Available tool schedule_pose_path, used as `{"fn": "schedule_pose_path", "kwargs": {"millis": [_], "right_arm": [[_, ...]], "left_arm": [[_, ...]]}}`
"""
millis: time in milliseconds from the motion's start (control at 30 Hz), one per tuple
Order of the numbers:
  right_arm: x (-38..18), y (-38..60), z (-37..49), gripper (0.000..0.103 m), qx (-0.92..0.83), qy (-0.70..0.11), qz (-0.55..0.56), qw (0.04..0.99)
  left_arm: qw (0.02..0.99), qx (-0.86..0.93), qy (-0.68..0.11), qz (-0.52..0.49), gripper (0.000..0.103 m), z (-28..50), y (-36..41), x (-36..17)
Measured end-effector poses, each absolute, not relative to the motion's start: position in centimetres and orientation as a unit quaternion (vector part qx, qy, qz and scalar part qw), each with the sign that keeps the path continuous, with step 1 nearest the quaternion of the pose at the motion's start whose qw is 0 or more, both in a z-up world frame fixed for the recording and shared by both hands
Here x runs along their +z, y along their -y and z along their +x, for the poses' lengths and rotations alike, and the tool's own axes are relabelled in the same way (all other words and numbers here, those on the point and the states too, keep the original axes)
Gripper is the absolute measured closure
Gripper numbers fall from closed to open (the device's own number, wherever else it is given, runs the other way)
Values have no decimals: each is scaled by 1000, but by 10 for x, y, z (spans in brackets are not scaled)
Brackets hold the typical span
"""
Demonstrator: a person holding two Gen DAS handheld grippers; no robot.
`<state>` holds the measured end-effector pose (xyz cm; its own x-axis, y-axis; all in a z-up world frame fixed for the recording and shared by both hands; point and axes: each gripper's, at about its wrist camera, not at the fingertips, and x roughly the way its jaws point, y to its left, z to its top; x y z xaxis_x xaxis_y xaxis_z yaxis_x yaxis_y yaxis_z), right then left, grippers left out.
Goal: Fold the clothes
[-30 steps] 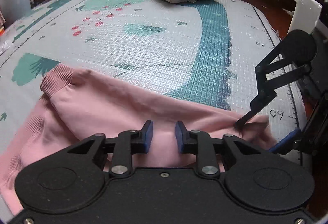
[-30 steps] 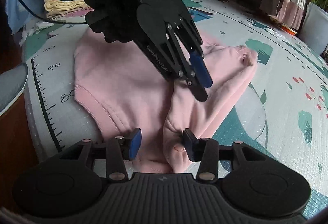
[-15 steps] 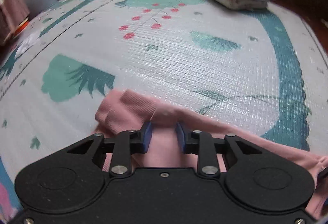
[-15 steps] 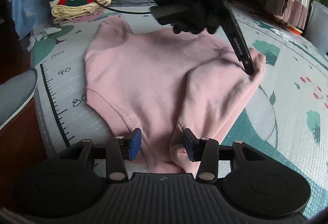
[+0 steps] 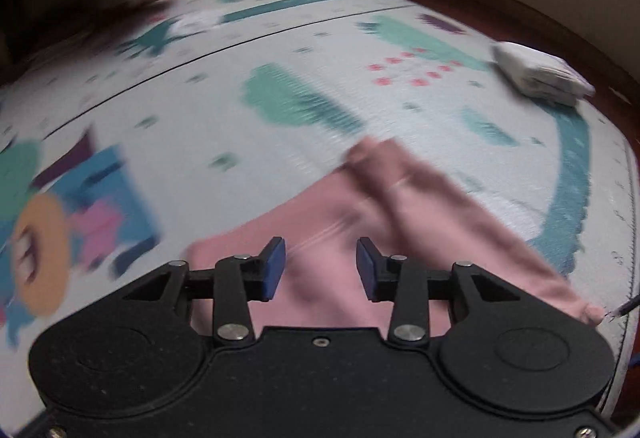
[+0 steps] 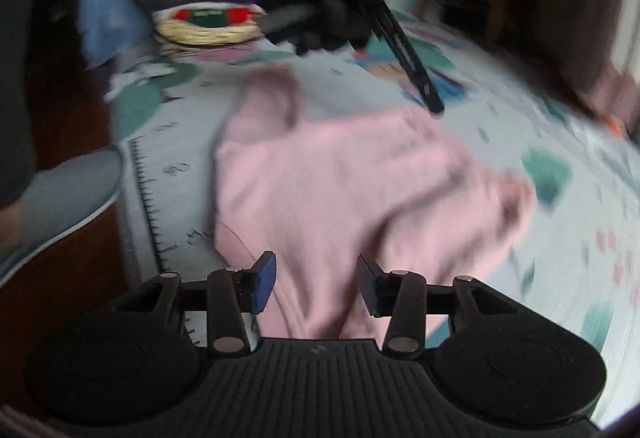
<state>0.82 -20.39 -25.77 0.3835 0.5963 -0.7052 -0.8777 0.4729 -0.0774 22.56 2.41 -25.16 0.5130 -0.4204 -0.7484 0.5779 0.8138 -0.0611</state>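
Left wrist view: left gripper [image 5: 320,270] jaws are opening, nothing clamped, above the pink sweater [image 5: 400,222] lying near on the patterned play mat [image 5: 248,53]; a folded white bundle [image 5: 540,73] is lying far right

Right wrist view: right gripper [image 6: 316,284] is standing partly open over the sweater; mat ruler numerals are blurring unreadably
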Motion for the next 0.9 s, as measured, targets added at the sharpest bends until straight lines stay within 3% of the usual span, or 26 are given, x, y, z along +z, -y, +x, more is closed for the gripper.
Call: {"fn": "schedule_pose_path", "kwargs": {"millis": [167, 400, 600, 900], "right_arm": [[-217, 162, 23, 64, 523, -328, -292, 730], [-210, 86, 21, 64, 556, -349, -321, 682], [-249, 33, -7, 64, 533, -344, -384, 671], [-301, -25, -15, 64, 390, -350, -381, 762]], "left_arm": [[878, -240, -413, 42, 60, 227, -65, -256], [882, -213, -420, -29, 57, 231, -96, -263], [884, -213, -412, -54, 56, 233, -113, -260], [881, -195, -413, -123, 55, 232, -137, -268]]}}
